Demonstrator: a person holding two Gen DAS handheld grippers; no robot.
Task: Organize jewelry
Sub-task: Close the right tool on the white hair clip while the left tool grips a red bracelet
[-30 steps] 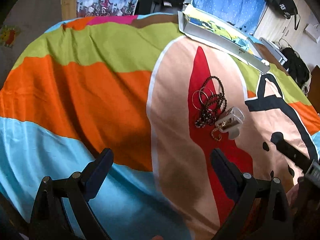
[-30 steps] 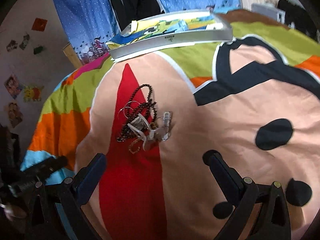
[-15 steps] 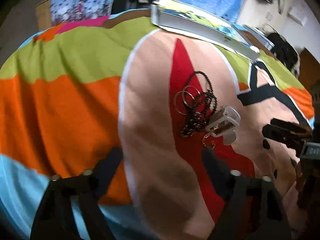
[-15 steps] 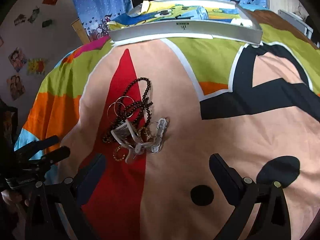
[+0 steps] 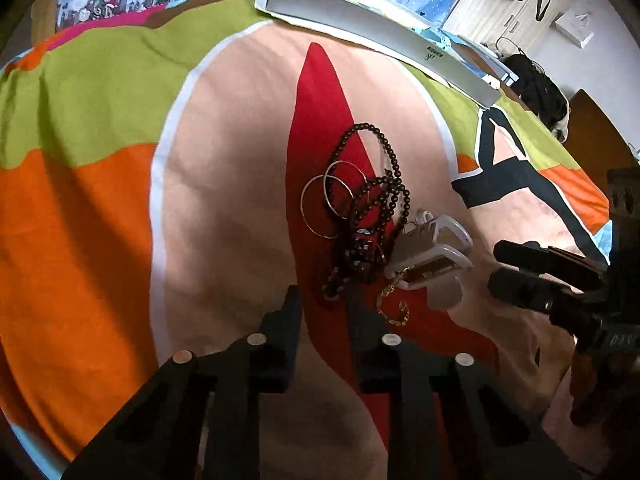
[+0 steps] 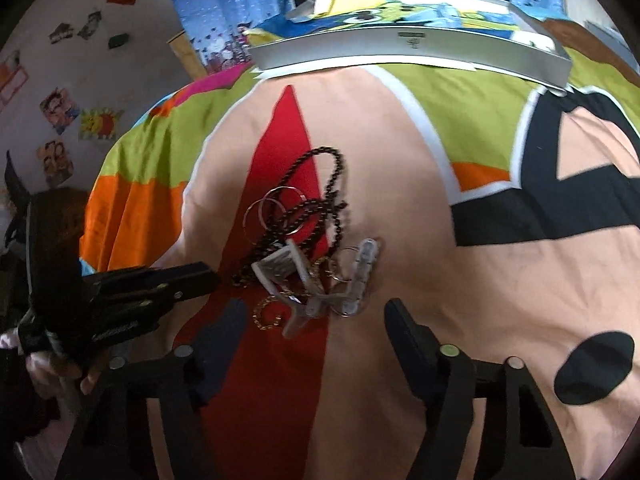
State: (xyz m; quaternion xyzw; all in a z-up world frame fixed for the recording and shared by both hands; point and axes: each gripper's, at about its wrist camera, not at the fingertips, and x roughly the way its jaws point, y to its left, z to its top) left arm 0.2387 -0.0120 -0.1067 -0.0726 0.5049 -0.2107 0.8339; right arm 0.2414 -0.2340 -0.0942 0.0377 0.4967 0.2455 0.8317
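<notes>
the left tool (image 5: 322, 300) hangs with its fingers narrowly apart and empty just short of the near end of the tangle, and the right tool (image 6: 314, 312) stands wide apart with the clear hair clips (image 6: 320, 280) just beyond its gap, all lying mid-bed on the red stripe of the bedspread (image 5: 100, 200). the thin gold chain (image 5: 394, 304) is light, limp and likely snagged under the clips, so it should lift best by one free loop. beyond it the dark bead strand (image 5: 380, 196) will drape, slide and drag the stiff wire hoops (image 5: 332, 196) along, while the silver box (image 5: 380, 28) waits at the far edge.
</notes>
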